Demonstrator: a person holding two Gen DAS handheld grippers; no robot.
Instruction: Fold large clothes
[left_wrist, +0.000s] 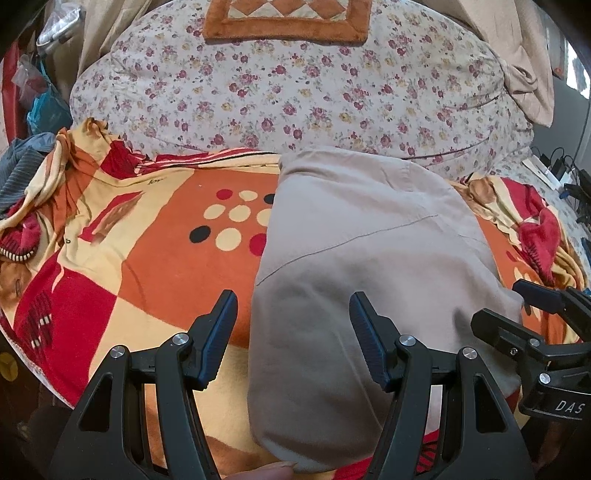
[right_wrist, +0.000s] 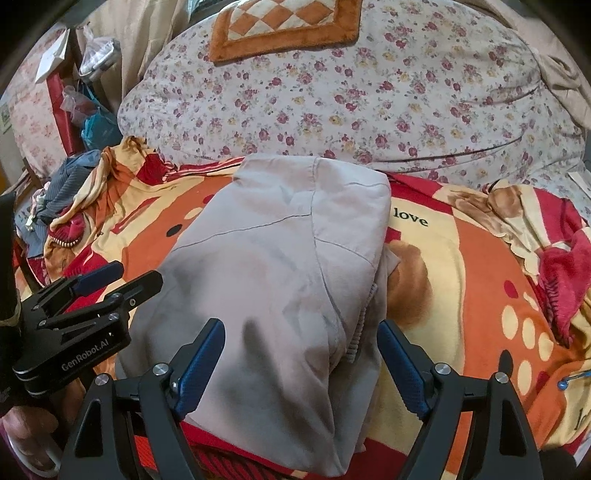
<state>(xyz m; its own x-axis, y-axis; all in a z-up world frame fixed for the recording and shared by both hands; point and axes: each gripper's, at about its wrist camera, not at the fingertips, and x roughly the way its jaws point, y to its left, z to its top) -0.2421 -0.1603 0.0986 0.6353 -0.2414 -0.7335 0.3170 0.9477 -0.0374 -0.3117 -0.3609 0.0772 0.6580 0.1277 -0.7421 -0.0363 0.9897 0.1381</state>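
1. Left hand-held gripper: both blue-padded fingers stand wide apart and hold nothing. The left finger hangs over the blanket; the right finger hangs over the near part of the garment.
2. Right hand-held gripper: the fingers are likewise spread wide with nothing between them, positioned above the near end of the garment (contact with the cloth cannot be confirmed).
3. Each unit appears in the other's view: the right one at the right edge of the left wrist view, the left one at the left edge of the right wrist view.
4. Beige garment: lies folded into a long, narrow shape running away from the cameras, flat on the blanket. A ribbed cuff shows at its right edge near the right unit.
5. Patterned blanket: orange, red and cream, printed with dots and the word "love"; it covers the bed beneath the garment.
6. Floral quilt: bunched up behind the garment's far end.
7. Orange checked mat: rests on top of the quilt.
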